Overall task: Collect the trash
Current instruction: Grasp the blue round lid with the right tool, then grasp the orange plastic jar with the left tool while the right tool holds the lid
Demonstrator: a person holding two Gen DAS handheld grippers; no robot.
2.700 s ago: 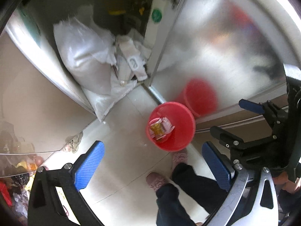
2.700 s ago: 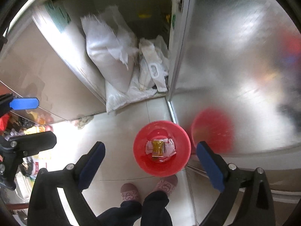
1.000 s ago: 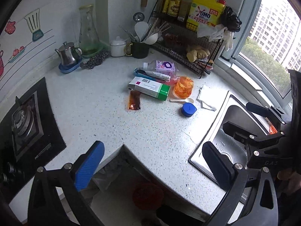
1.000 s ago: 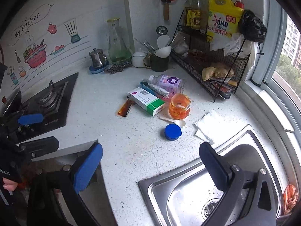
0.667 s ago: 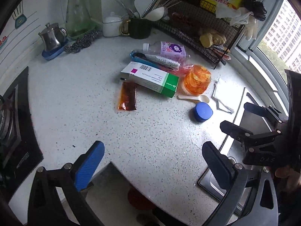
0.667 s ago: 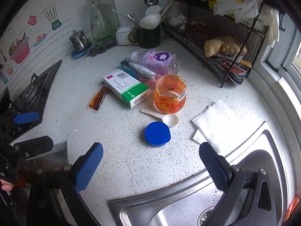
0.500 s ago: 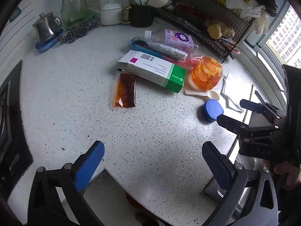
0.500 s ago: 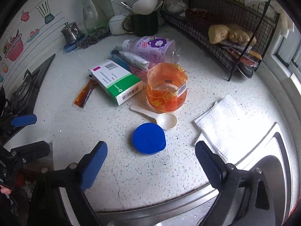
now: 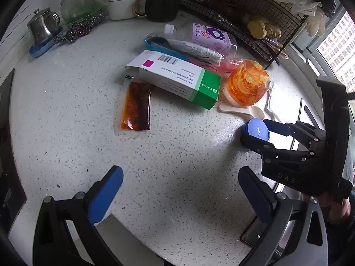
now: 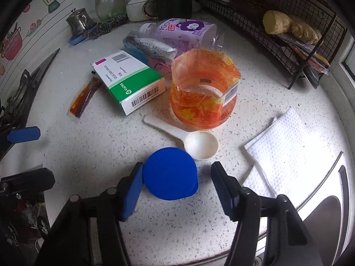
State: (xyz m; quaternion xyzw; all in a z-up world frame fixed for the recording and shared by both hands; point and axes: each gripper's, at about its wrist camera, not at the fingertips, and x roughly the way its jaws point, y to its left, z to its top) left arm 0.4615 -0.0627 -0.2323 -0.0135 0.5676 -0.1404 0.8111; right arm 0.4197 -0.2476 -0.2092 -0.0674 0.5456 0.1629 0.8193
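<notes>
Trash lies on a speckled white counter (image 9: 177, 155). A round blue lid (image 10: 170, 173) (image 9: 255, 129) sits between the fingers of my right gripper (image 10: 177, 182); the left pad touches its edge, the right pad stands apart. My left gripper (image 9: 179, 190) is open and empty over bare counter. Beyond the lid lie a white plastic spoon (image 10: 190, 138), an orange cup (image 10: 204, 97), a green and white medicine box (image 10: 128, 82) (image 9: 177, 77), a brown sauce packet (image 9: 136, 106) and a purple bottle (image 10: 179, 32).
A folded white paper towel (image 10: 286, 146) lies right of the lid, beside the sink (image 10: 321, 210). A black wire rack (image 10: 277, 22) stands at the back right. A mug of utensils (image 10: 173, 2), a glass jug and a small steel pot (image 9: 42, 27) line the back wall. The stove (image 9: 6, 133) is at the left.
Both grippers swung up from the red bin on the floor to the counter. My right gripper has dropped around the blue lid and narrowed. The left has moved closer to the counter.
</notes>
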